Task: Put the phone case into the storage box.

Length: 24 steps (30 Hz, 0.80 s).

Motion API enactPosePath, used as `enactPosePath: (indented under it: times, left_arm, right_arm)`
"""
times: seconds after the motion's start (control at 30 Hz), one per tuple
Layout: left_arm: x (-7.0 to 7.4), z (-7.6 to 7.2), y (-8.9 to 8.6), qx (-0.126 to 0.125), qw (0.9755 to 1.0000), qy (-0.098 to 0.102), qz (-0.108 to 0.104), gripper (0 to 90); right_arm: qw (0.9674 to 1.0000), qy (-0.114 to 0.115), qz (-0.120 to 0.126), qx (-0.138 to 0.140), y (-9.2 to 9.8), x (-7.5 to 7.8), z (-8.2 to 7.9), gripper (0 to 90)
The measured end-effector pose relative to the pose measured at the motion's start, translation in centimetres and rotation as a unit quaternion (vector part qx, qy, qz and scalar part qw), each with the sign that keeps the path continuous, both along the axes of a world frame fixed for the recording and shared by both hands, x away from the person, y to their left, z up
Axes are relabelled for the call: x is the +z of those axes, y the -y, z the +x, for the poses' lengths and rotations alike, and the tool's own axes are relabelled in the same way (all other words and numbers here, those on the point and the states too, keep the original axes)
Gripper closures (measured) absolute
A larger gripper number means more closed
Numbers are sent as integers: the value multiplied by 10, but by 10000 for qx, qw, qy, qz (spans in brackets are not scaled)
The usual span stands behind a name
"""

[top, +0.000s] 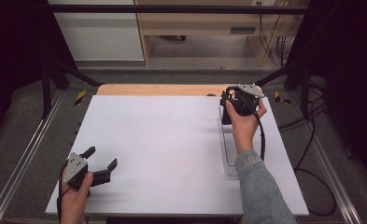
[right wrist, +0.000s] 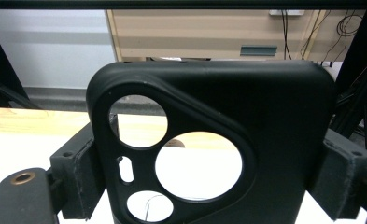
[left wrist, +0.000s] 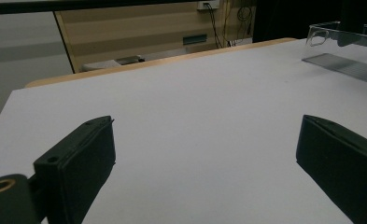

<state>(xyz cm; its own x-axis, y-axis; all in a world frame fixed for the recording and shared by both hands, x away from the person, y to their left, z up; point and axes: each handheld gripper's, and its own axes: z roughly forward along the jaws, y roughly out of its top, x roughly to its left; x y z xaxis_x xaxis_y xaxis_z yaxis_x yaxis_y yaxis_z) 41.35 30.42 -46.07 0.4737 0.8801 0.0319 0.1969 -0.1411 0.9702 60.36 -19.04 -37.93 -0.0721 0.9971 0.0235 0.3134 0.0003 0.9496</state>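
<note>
Clamping a black phone case (right wrist: pixel 209 140) across its width, the right tool (top: pixel 232 105) holds it upright above the clear tray (top: pixel 229 154) (probably its destination); the left tool (top: pixel 99 163) waits gaping, empty, on the counter (top: pixel 162 140).

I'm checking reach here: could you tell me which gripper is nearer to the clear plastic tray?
Right. The right gripper, clamped on a black phone case, is over the far end of the clear tray. The left gripper sits open at the near left corner, far from it.
</note>
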Motion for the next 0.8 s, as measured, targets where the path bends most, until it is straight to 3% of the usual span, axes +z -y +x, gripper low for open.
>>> enactPosePath:
  times: [0.27, 0.4, 0.8]
  left_arm:
    - [-1, 0, 3, -120, 9999, -30, 8, 47]
    - [-1, 0, 2, -129, 9999, -47, 15, 47]
    - [-2, 1, 2, -182, 9997, -141, -117, 46]
  right_arm:
    - [9998, -5, -44, -198, 2, -9, 10, 137]
    - [9995, -8, 48, -311, 5, -16, 16, 136]
    - [9989, -4, 115, -451, 2, -32, 30, 136]
